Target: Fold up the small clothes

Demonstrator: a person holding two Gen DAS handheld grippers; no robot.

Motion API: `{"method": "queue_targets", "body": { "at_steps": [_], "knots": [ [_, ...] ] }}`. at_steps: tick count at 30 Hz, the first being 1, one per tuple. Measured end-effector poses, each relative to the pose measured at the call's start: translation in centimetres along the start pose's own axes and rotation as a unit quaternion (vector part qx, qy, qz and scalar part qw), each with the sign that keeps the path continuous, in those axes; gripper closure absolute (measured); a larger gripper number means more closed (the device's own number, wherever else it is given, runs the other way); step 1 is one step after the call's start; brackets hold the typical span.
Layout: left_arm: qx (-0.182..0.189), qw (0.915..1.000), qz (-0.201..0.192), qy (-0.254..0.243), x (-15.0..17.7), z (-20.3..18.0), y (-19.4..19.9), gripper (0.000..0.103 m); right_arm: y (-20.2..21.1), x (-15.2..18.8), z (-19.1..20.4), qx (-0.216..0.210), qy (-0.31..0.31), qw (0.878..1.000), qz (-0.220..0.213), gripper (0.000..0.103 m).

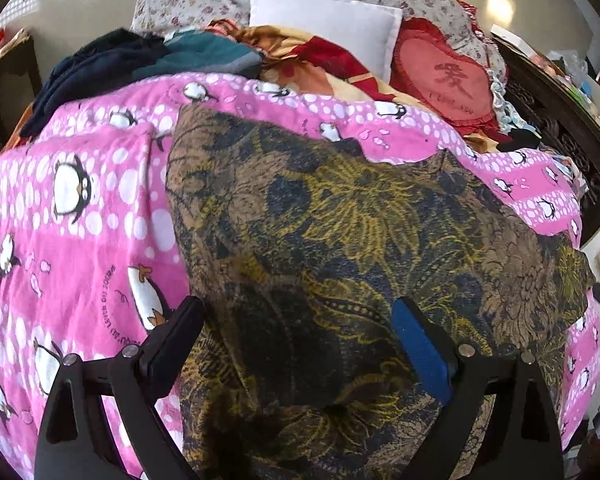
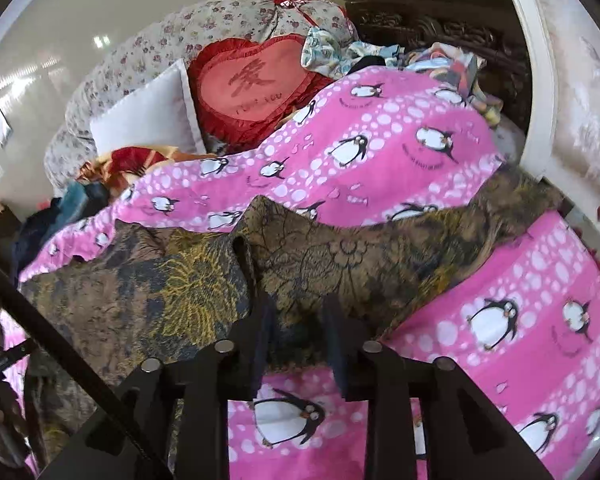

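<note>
Your left gripper (image 1: 300,320) hangs wide open above a brown, floral-patterned garment (image 1: 340,240) spread on a pink penguin-print blanket (image 1: 80,200), its fingers holding nothing, one black and one faced with a blue pad (image 1: 420,352). Across the cloth, your right gripper (image 2: 296,320) stands with its jaws partly parted at the garment's near edge; fabric sits between and just ahead of the fingers, but whether they actually pinch it you cannot tell from this angle.

The garment lies mostly flat in the left wrist view, covering the middle of the blanket, with its far edge irregular and a notch showing pink beneath. From the right wrist view it looks less settled: a raised ridge and a deep crease run through it near the fingers, and its far end trails toward the bed's white frame (image 2: 540,80). No clean, squared fold is visible, so the work appears to be at an early stage, with smoothing and the folds themselves left to do.

Behind the blanket sit a red heart-shaped cushion (image 1: 444,76), a white pillow (image 1: 332,20), a floral-print bundle of bedding (image 1: 188,0) and a heap of dark clothes (image 1: 112,60), possibly more items awaiting folding.
</note>
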State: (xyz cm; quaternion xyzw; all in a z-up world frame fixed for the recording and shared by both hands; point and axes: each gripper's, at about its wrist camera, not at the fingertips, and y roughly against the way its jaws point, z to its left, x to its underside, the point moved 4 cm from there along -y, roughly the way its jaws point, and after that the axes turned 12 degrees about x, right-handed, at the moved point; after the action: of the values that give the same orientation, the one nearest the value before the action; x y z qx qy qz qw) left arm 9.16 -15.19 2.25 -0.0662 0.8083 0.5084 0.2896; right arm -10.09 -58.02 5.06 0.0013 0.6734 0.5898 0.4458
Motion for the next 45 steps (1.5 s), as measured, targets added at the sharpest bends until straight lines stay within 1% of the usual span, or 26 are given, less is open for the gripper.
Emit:
{"method": "queue_targets", "body": {
  "at_steps": [2,5,6,8,10,11,12,13,14,15,17,19,22,24,25,26,28,30,31,32,34,35,37,39,42,45],
  "knots": [
    [-0.007,0.9999,-0.002,-0.009,-0.1,-0.4,-0.1,0.008,0.7,0.0,1.6,-0.005,0.028,0.999,-0.026,0.074],
    [-0.025,0.9995,0.004,-0.02,0.1,-0.7,-1.1,0.008,0.5,0.4,4.7,-0.023,0.074,0.996,-0.032,0.074],
    [-0.033,0.9992,0.009,-0.021,0.2,-0.6,-1.7,0.008,-0.1,0.7,5.8,-0.016,0.092,0.995,-0.031,0.074],
    [-0.05,0.9984,0.015,-0.021,0.4,-0.1,-2.7,0.008,-2.1,0.9,7.6,0.018,0.122,0.992,-0.035,0.074],
    [-0.052,0.9984,0.017,-0.011,0.3,0.4,-3.1,0.008,-4.2,0.3,8.4,0.034,0.127,0.991,-0.04,0.072],
    [-0.047,0.9988,0.015,-0.004,0.2,0.6,-2.9,0.008,-3.6,-0.5,8.6,0.039,0.122,0.989,-0.072,0.072],
    [-0.043,0.999,0.013,0.004,0.2,0.8,-2.7,0.008,-3.4,-1.0,8.4,0.049,0.125,0.988,-0.079,0.072],
    [-0.04,0.9991,0.012,0.008,0.1,1.0,-2.4,0.008,-3.2,-1.6,8.3,0.063,0.126,0.987,-0.078,0.072],
    [-0.034,0.9993,0.011,0.012,0.2,1.0,-2.0,0.008,-2.5,-1.8,7.9,0.057,0.117,0.989,-0.075,0.072],
    [-0.029,0.9994,0.01,0.015,0.3,1.0,-1.7,0.008,-1.7,-1.8,7.7,0.037,0.111,0.99,-0.077,0.072],
    [-0.018,0.9996,0.008,0.019,0.8,0.7,-1.1,0.008,-0.2,-0.7,7.5,0.01,0.117,0.99,-0.079,0.067],
    [-0.01,0.9998,0.009,0.014,1.5,0.2,-0.8,0.008,0.5,1.3,7.5,0.009,0.133,0.988,-0.074,0.061],
    [-0.038,0.999,0.019,-0.013,2.8,-0.9,-1.7,0.008,-1.2,4.0,6.8,0.024,0.135,0.99,-0.036,0.061],
    [-0.069,0.9962,0.03,-0.044,3.5,-1.5,-2.4,0.008,-3.3,4.6,6.3,0.028,0.125,0.992,-0.016,0.061],
    [-0.075,0.9953,0.03,-0.054,3.7,-1.7,-2.4,0.008,-4.1,4.6,6.0,0.025,0.12,0.992,-0.008,0.061],
    [-0.076,0.9952,0.03,-0.054,3.8,-1.7,-2.3,0.008,-4.6,4.5,5.5,0.017,0.11,0.994,0.001,0.061],
    [-0.061,0.9969,0.032,-0.039,3.9,-1.6,-1.4,0.008,-3.9,3.9,3.8,-0.016,0.071,0.997,0.01,0.059],
    [-0.044,0.9985,0.025,-0.024,3.7,-1.8,-0.1,0.008,-2.4,3.1,1.2,-0.031,0.035,0.999,-0.01,0.051],
    [-0.039,0.9988,0.02,-0.022,3.6,-2.1,0.3,0.008,-1.9,2.7,-0.6,-0.022,0.015,0.999,-0.021,0.038],
    [-0.032,0.9992,0.013,-0.022,3.5,-2.5,0.9,0.008,-1.8,2.2,-2.8,-0.004,-0.006,1.0,-0.029,0.029],
    [-0.016,0.9995,-0.002,-0.026,3.3,-3.8,2.0,0.008,-2.1,1.3,-7.1,0.029,-0.05,0.998,-0.027,0.029],
    [-0.007,0.9996,-0.006,-0.028,3.3,-4.6,2.3,0.008,-2.4,1.0,-8.8,0.036,-0.072,0.997,-0.023,0.029],
    [0.009,0.9995,-0.004,-0.031,3.5,-5.9,2.4,0.008,-3.4,0.1,-13.2,0.047,-0.132,0.99,-0.014,0.029],
    [0.017,0.9993,0.003,-0.032,3.8,-6.9,1.9,0.008,-4.4,-1.1,-17.0,0.073,-0.178,0.981,-0.013,0.029],
    [0.016,0.9988,0.019,-0.042,4.3,-7.8,1.0,0.008,-5.0,-2.9,-19.3,0.112,-0.192,0.975,-0.014,0.029],
    [0.011,0.9979,0.032,-0.055,4.7,-8.6,0.0,0.008,-5.7,-5.1,-18.0,0.13,-0.161,0.978,-0.012,0.029]
  ]
}}
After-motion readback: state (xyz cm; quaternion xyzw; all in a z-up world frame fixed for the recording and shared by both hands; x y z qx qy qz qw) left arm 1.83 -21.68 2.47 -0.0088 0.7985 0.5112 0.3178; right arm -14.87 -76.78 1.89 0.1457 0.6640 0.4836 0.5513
